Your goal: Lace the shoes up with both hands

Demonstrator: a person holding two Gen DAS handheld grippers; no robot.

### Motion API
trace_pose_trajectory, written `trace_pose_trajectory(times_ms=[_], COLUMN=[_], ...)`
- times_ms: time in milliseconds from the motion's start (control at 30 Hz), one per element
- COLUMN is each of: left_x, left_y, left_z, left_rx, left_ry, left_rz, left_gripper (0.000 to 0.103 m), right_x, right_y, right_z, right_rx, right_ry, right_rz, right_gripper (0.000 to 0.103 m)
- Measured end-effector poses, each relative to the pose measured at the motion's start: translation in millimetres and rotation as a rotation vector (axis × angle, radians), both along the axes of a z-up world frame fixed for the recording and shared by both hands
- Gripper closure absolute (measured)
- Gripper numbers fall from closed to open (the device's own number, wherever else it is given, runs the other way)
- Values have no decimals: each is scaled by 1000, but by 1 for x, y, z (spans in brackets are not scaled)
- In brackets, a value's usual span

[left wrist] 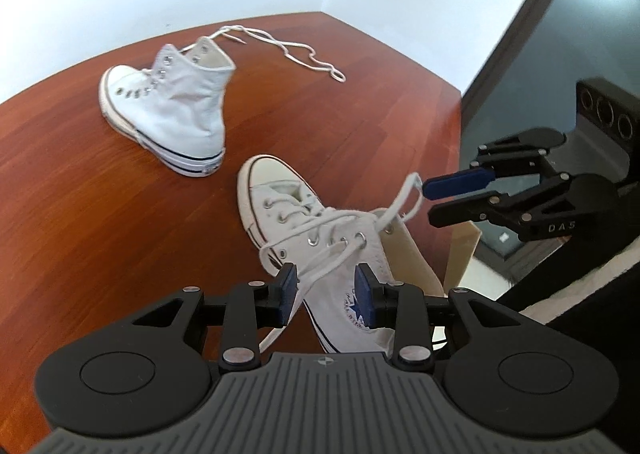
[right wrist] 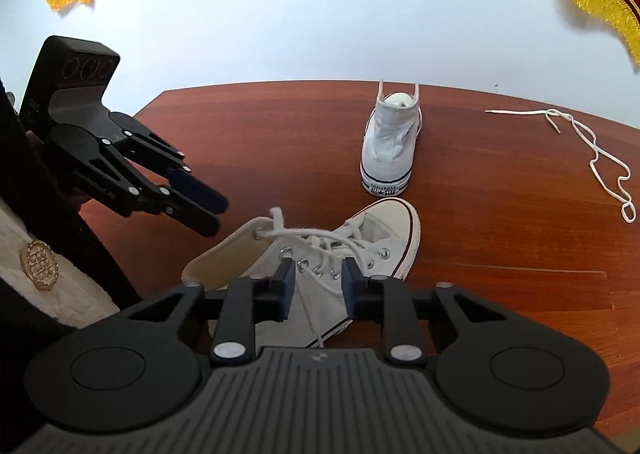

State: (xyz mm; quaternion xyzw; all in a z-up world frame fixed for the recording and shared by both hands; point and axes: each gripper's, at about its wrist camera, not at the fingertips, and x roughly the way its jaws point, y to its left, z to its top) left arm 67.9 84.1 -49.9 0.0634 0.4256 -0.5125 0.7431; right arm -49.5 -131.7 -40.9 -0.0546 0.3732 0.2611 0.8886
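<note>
Open counter around the near shoe

You have bare counter point(right wrist: 500, 238) right of the near shoe point(right wrist: 320, 254); beyond its toe the second shoe point(right wrist: 390, 146) stands close, the loose lace point(right wrist: 596, 154) trails farther right, and the left gripper point(right wrist: 212, 214) hangs beside its collar.

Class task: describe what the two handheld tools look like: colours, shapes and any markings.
Both tools match. The left tool and right tool have black linkage fingers with silver rivets, blue flat pads, and a ribbed grey body between two round black housings. Seen from the side, the right tool carries pale letters "DAS"; the left tool's block has three round ports.
</note>
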Motion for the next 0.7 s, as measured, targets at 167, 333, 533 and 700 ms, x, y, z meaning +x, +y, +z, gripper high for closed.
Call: trace_pose_trajectory(times_ms=[167,333,533,700], left_x=[0,1,4,0], left_y=[-14,-27,-40,-42], left_z=[-6,-11,-16,-16], left_rx=[29,49,65,57], left_ry=[-40,-81,-105,-131], left_rz=[-64,-123,-194,-226], left_gripper=[73,73,84,94], right_x=[3,6,10,10], right_y=[5,9,13,13], right_z=[-10,-17,-22,-23], right_rx=[-13,-26,-40,-45], right_ry=[28,41,50,54], right_rz=[47,82,101,99], right_gripper=[79,80,87,94])
